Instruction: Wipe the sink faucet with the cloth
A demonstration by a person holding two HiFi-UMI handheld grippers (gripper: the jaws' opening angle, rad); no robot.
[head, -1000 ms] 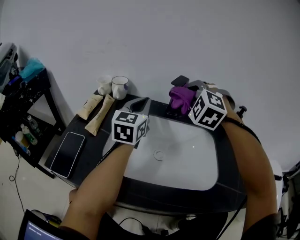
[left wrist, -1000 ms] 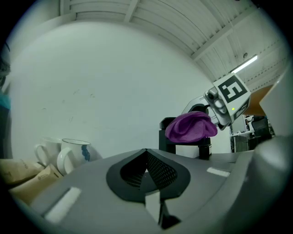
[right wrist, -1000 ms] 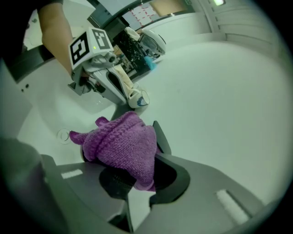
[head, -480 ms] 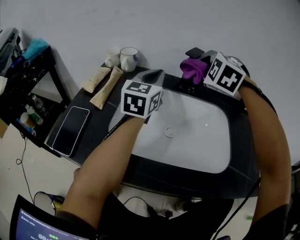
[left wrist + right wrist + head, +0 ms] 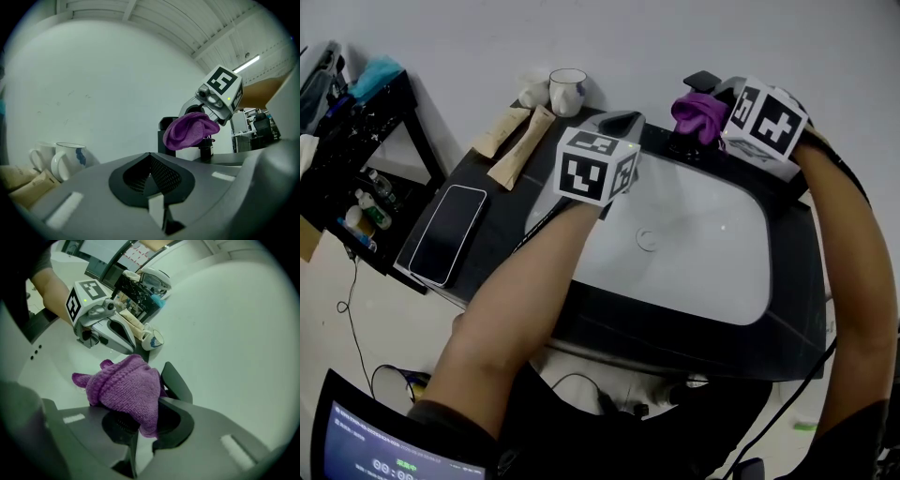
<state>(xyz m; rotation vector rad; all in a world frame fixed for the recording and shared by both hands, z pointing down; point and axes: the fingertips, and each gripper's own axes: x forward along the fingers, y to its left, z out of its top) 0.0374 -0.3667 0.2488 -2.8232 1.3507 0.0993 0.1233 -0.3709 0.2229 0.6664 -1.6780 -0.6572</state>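
Observation:
A purple knitted cloth (image 5: pixel 699 112) hangs bunched against the black faucet (image 5: pixel 685 146) at the back rim of the white sink (image 5: pixel 741 272). My right gripper (image 5: pixel 719 120) is shut on the cloth (image 5: pixel 127 389), and the faucet's black lever (image 5: pixel 175 380) rises just behind it. My left gripper (image 5: pixel 622 120) hovers over the sink's back left rim, a short way left of the faucet, shut with nothing between its fingers. In the left gripper view the cloth (image 5: pixel 190 131) covers the faucet (image 5: pixel 164 125), with the right gripper (image 5: pixel 216 95) above it.
Two white mugs (image 5: pixel 566 90) stand against the wall at the back left, with two tubes (image 5: pixel 521 143) lying in front of them. A phone (image 5: pixel 449 234) lies on the dark counter (image 5: pixel 495 217) at the left. A black shelf (image 5: pixel 358 141) with bottles stands further left.
The head view has shifted, so everything sits higher and further right in the picture. Both grippers keep nearly the same places relative to the faucet, the cloth still on it.

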